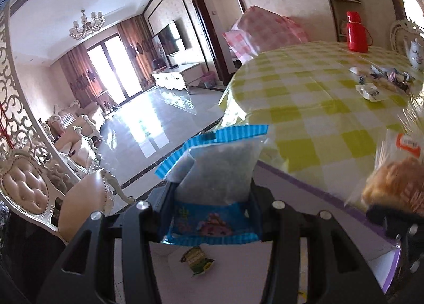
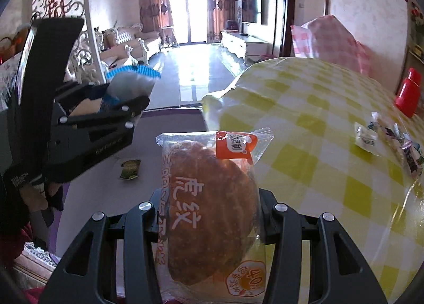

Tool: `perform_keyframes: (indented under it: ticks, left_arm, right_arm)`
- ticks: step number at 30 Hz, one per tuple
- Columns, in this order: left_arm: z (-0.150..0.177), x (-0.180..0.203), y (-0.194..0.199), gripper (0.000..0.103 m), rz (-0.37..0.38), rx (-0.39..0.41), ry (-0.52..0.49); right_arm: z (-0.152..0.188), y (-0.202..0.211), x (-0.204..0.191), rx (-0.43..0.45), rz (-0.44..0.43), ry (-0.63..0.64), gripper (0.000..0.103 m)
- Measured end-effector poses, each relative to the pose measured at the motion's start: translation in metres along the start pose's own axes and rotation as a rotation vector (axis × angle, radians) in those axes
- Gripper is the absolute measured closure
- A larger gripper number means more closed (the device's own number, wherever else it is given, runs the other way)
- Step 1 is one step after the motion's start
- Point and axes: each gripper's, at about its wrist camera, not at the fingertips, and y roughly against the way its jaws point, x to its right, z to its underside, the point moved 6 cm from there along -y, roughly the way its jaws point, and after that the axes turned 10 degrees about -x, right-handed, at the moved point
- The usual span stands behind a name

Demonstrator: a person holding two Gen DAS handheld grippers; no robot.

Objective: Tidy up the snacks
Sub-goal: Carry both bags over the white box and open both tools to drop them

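My left gripper (image 1: 212,198) is shut on a blue-and-clear snack packet (image 1: 217,168) and holds it upright above a purple-rimmed white box (image 1: 238,264). A small green wrapped snack (image 1: 196,261) lies in the box. My right gripper (image 2: 209,214) is shut on a clear-wrapped round brown bread (image 2: 212,203) with an orange label, held over the box edge. The left gripper (image 2: 106,108) with its blue packet (image 2: 132,81) shows at left in the right wrist view. The bread (image 1: 397,182) shows at the right edge of the left wrist view.
A round table with a yellow-checked cloth (image 1: 318,97) stands to the right. Several loose wrapped snacks (image 1: 379,81) lie on it, also in the right wrist view (image 2: 387,139). A red thermos (image 1: 356,32) and a white teapot (image 1: 416,52) stand at the back. Chairs (image 1: 39,192) are at left.
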Motion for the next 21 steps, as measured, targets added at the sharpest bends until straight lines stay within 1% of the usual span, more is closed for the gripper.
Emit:
perform_keyframes:
  ticks: [3,9,21]
  left_arm:
    - [0.003,-0.007,-0.002,0.056,-0.005,-0.005,0.009]
    - [0.014,-0.017,-0.012,0.056,0.009,-0.029,0.025]
    - [0.028,-0.036,-0.025,0.055,0.024,-0.057,0.061]
  right_arm:
    - [0.001,-0.008,-0.010,-0.018,-0.004,0.027,0.056]
    - [0.002,-0.023,-0.027,-0.054,-0.012,0.068,0.056]
    - [0.007,-0.049,-0.053,-0.118,-0.037,0.119,0.055]
